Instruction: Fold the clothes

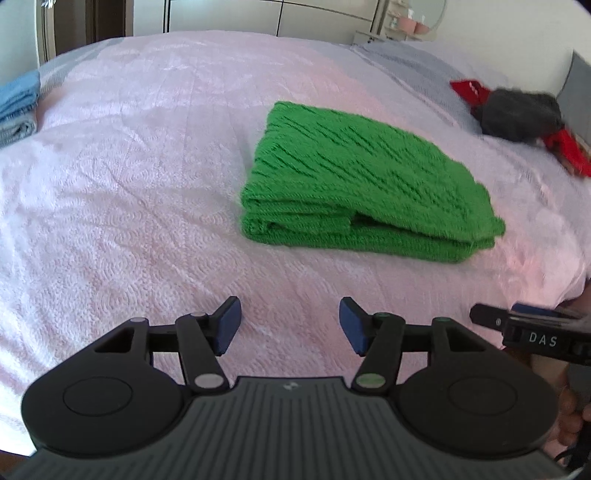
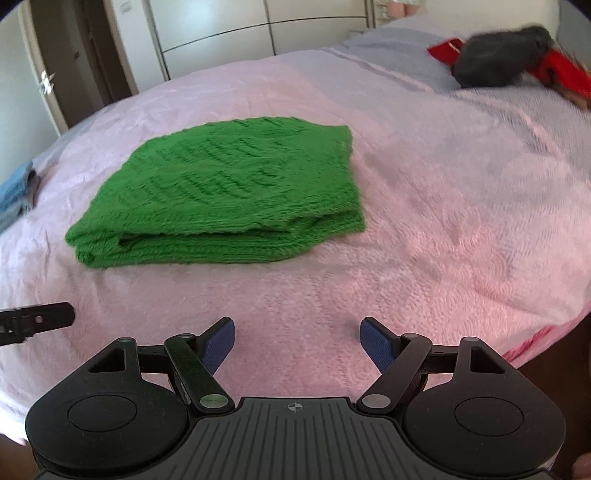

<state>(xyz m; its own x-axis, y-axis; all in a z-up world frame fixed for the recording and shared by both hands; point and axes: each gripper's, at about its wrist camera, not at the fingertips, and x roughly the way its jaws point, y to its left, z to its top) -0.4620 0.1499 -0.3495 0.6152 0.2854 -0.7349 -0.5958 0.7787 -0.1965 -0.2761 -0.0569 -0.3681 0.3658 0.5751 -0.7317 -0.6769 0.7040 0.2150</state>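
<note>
A green knitted garment lies folded into a thick rectangle on the pink bedspread. My left gripper hovers over the bedspread in front of the garment, open, with nothing between its blue pads. My right gripper is also open and empty, short of the garment's near edge and to its right. The tip of the right gripper shows at the right edge of the left wrist view, and a black finger of the left gripper pokes in at the left of the right wrist view.
A dark grey and red heap of clothes lies by the pillow end at the far right. Folded blue and grey items sit at the bed's left edge. White wardrobe doors stand behind the bed.
</note>
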